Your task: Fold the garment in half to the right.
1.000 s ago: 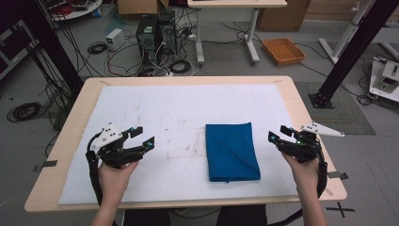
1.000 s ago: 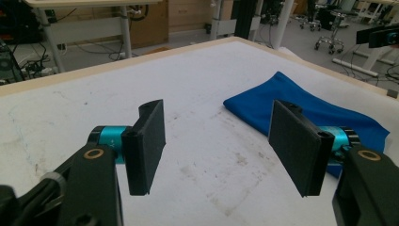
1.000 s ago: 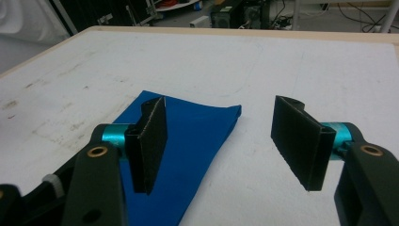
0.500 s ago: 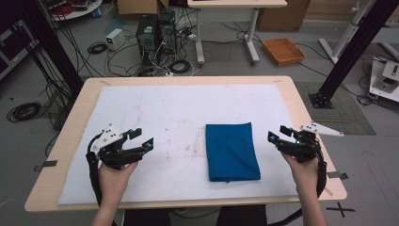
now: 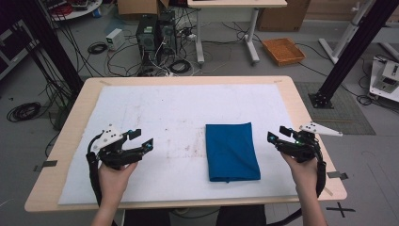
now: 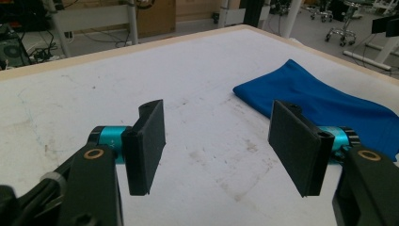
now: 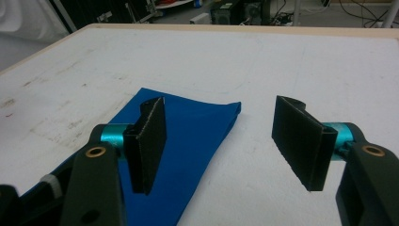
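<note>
cloth: we've got a blue cloth (image 5: 232,151) folded into a neat rectangle, lying flat on the white mat (image 5: 164,113) that covers the surface (image 5: 301,113), right of centre and nearer our right hand.

left tongs: the left tongs (image 5: 140,140) sit over the mat well apart from the cloth, jaws wide open, nothing between them.

right tongs: the right tongs (image 5: 277,133) hang just beside the cloth's right edge, also gaping, also holding nothing.

progress: looks to us like the folding part is basically done, the cloth is tidy and no edge is sticking out much. What's left, if anything, is probably one more fold or just moving it, and neither hand has a grip on it yet.

high view extra: gives us the whole layout, both hands resting at the near edge and the cloth's full outline, plus the cables and an orange tray (image 5: 283,50) on the floor behind.

gripper views extra: the left gripper view shows the stains on the mat up close with the cloth off to the right; the right gripper view shows the cloth (image 7: 188,141) running under its left jaw, untouched.
</note>
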`<act>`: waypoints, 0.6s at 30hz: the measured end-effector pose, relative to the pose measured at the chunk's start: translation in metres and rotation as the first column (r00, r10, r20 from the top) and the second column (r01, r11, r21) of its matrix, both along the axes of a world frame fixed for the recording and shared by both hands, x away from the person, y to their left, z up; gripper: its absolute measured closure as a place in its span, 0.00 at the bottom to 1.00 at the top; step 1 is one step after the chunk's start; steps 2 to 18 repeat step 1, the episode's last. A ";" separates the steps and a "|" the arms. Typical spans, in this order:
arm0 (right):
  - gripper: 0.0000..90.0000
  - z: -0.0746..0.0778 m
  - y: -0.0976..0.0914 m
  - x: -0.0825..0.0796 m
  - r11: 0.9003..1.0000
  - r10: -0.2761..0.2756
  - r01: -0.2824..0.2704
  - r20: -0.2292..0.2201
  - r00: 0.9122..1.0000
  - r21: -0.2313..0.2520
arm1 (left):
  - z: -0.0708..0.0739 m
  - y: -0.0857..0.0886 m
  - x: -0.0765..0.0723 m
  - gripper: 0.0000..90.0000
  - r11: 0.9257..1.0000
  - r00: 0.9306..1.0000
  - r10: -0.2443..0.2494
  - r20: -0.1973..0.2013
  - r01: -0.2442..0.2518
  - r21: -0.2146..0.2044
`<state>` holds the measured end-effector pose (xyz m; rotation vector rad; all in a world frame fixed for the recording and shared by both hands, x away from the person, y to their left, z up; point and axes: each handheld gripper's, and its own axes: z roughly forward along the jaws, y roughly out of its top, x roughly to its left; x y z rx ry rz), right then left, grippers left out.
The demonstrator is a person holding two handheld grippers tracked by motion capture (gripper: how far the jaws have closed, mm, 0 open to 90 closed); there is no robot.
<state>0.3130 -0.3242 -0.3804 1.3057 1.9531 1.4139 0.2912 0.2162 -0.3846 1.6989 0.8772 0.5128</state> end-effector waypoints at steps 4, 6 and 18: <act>0.40 0.000 0.000 0.000 1.000 0.000 0.000 -0.004 1.000 0.002 | 0.000 -0.001 0.000 0.41 1.000 1.000 0.001 -0.002 -0.001 0.000; 0.40 0.000 0.000 0.000 1.000 0.000 0.000 -0.004 1.000 0.002 | 0.000 -0.001 0.000 0.41 1.000 1.000 0.001 -0.002 -0.001 0.000; 0.40 0.000 0.000 0.000 1.000 0.000 0.000 -0.004 1.000 0.002 | 0.000 -0.001 0.000 0.41 1.000 1.000 0.001 -0.002 -0.001 0.000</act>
